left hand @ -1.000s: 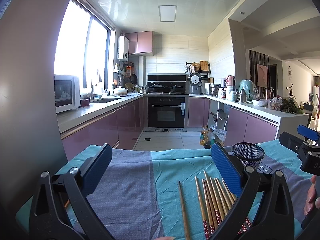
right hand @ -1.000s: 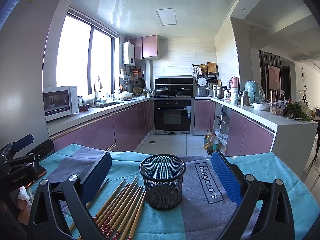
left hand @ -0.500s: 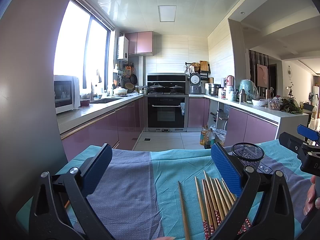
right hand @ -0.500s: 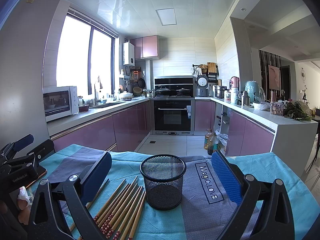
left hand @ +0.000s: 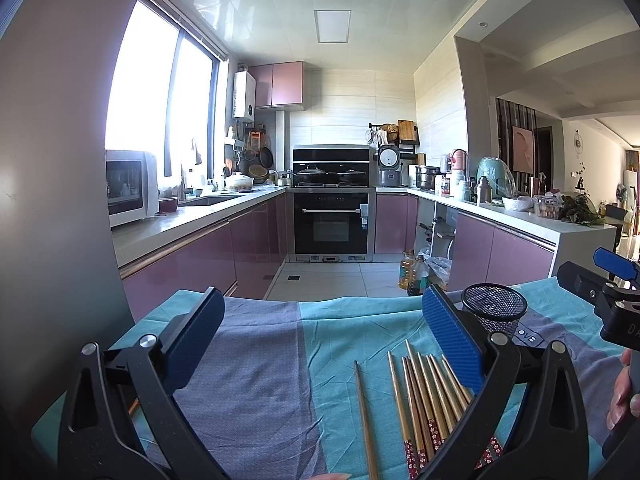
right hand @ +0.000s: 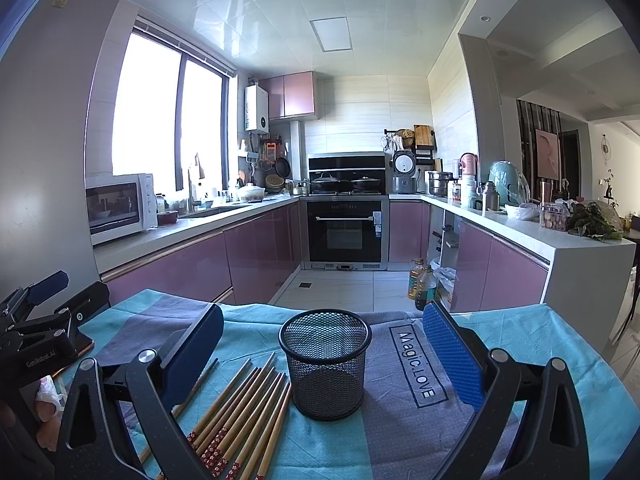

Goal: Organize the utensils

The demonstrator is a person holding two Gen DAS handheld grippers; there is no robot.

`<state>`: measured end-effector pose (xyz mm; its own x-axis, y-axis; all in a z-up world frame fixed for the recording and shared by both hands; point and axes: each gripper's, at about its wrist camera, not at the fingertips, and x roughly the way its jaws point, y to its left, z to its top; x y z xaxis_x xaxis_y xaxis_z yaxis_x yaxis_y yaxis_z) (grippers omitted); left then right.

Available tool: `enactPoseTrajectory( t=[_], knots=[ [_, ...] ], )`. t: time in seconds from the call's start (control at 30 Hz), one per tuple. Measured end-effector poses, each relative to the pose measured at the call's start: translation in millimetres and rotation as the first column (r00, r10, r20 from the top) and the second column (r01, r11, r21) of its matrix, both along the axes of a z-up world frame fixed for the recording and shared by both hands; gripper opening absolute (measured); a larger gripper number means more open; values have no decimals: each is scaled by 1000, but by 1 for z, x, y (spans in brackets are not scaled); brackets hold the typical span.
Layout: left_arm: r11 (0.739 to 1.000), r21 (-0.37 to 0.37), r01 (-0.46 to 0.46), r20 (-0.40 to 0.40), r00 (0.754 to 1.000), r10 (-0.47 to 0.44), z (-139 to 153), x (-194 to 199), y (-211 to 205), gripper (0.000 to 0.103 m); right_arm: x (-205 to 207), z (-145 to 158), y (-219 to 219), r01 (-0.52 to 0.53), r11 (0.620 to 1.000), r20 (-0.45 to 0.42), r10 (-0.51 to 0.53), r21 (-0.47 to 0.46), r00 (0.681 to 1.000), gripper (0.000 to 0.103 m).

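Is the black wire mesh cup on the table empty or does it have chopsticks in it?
Empty: the black wire mesh cup stands upright, and the wooden chopsticks lie beside it.

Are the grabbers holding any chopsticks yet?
No. Both the left hand-held gripper and right hand-held gripper are open and empty; the chopsticks lie on the cloth.

"Magic.LOVE" on tablecloth [right hand: 416,364]; "GenRobot.AI" on left gripper [right hand: 40,358]

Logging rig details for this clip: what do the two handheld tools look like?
Both match: the left tool and right tool each have a black triangulated frame with silver pivot bolts and two flat fingers faced with textured blue pads. Seen from the right wrist, the left tool's body carries small white lettering.
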<state>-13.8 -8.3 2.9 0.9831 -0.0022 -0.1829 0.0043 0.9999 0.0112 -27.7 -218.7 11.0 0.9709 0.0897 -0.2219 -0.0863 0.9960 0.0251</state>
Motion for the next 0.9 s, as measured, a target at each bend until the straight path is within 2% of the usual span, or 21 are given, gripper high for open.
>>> enactPoseTrajectory(
  t=[0.37, 0.53, 0.7, 0.83, 0.9],
  knots=[
    [1000, 3, 5, -6, 1000, -5, -2, 2, -1, 97, 3, -4, 2, -10, 1000, -16, 10, 4, 1000, 97],
    [1000, 12, 13, -35, 999, -13, -5, 7, -1, 97, 11, -10, 6, -56, 998, -76, 56, 6, 996, 97],
    [999, 27, 46, -125, 991, -42, -14, 24, -1, 97, 31, -33, 14, -115, 993, -246, 107, -18, 963, 97],
    [996, 40, 77, -249, 966, -64, -32, 45, 2, 97, 54, -64, 26, -146, 988, -423, 110, -52, 899, 94],
    [995, 42, 94, -302, 950, -77, -41, 56, 3, 97, 63, -78, 29, -162, 986, -486, 121, -43, 866, 85]
  ],
)
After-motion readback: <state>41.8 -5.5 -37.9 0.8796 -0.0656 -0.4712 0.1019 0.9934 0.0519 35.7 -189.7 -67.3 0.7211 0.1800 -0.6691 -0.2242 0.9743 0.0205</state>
